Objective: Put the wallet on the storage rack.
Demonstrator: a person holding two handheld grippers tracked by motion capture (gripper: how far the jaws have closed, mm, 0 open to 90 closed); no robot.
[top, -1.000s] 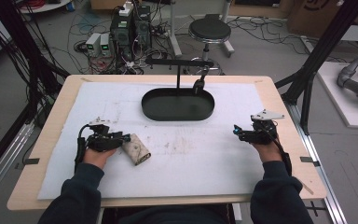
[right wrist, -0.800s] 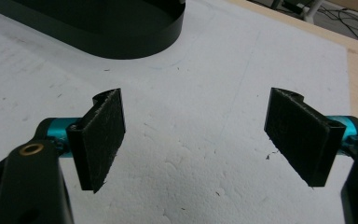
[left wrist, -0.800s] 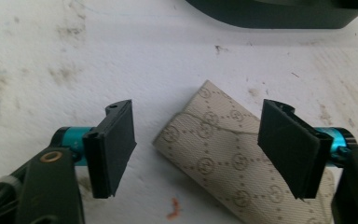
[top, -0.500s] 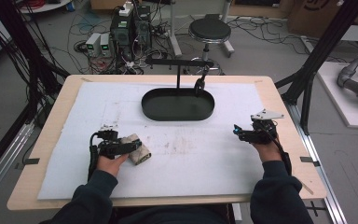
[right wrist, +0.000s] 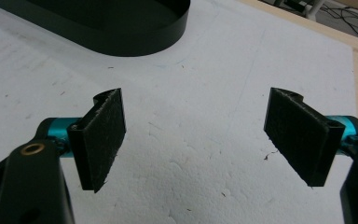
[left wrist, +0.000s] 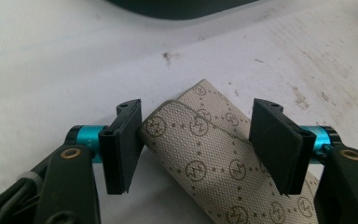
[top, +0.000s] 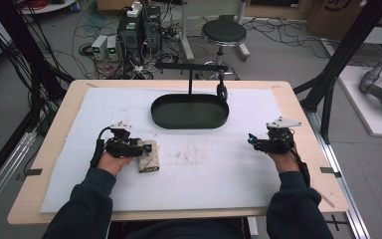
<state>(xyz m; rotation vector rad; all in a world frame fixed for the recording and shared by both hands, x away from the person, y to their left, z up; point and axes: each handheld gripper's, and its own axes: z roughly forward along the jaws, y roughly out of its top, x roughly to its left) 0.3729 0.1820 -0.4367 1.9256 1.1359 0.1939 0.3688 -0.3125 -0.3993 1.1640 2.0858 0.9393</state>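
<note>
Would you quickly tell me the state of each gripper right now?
Left gripper: open, jaws straddling the beige patterned pouch, not yet clamped.
Right gripper: open, holding nothing.

This is a robotics or research lab rather than a home. A pale wooden table (top: 298, 107) covered with a white foam sheet (top: 238, 169) stands inside a frame of black metal struts (top: 345, 55) on a grey floor. Behind it, tangled black cables (top: 54, 45) run across the floor to stacked dark electronics boxes (top: 139, 30) and small grey power units (top: 104, 47). A round black stool (top: 224, 32) sits nearby, and a grey robot arm (top: 380, 89) lies on a white platform at the right.
</note>
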